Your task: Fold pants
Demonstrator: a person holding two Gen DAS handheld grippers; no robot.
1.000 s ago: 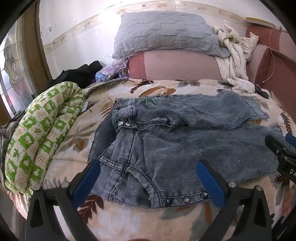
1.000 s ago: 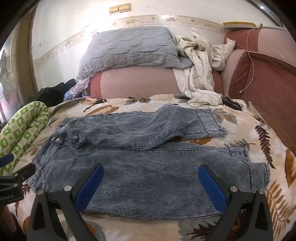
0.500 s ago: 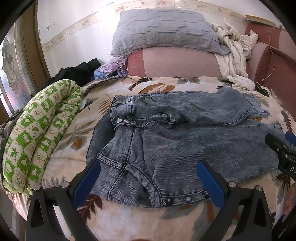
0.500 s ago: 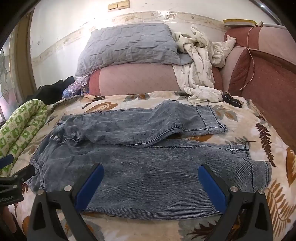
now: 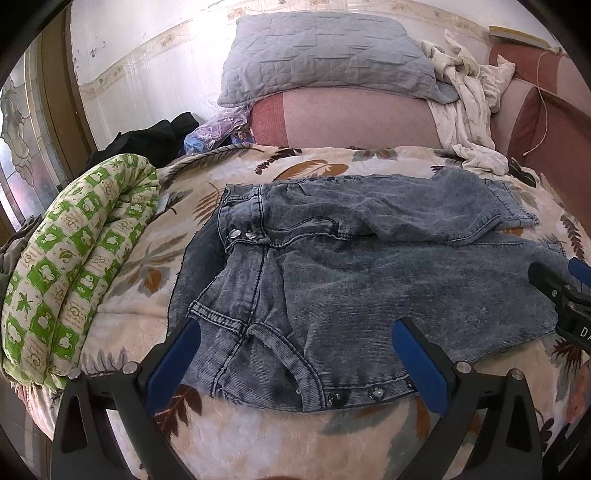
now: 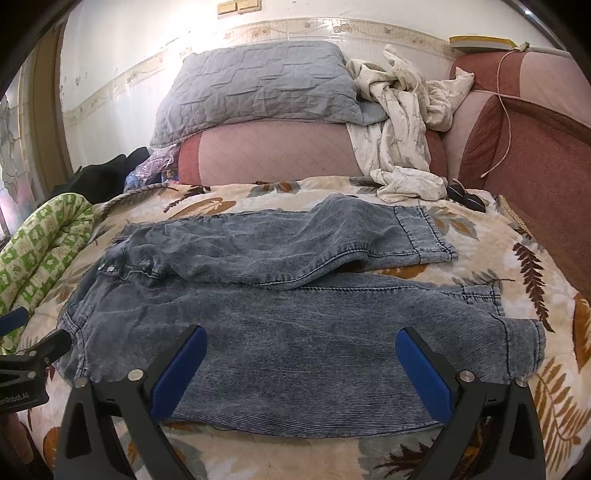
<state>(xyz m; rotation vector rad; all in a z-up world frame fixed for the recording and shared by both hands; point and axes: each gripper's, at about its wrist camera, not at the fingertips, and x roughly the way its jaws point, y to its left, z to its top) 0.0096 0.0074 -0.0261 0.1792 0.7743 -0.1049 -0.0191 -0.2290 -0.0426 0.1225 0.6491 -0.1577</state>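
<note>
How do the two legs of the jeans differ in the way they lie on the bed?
The far leg is rumpled, and its cuff stops short; the near leg lies flatter, and its cuff reaches further right. The far leg's lower edge overlaps the near leg's upper edge. Both are the same washed grey-blue denim, and neither the left gripper nor the right gripper holds either.

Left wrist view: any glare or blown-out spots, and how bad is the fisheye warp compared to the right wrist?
Left wrist: wall above the grey pillow is washed out by glare; jeans sharp. Right wrist: more even light, wall border bows upward. Both views: black corner vignette, strong barrel distortion.
</note>
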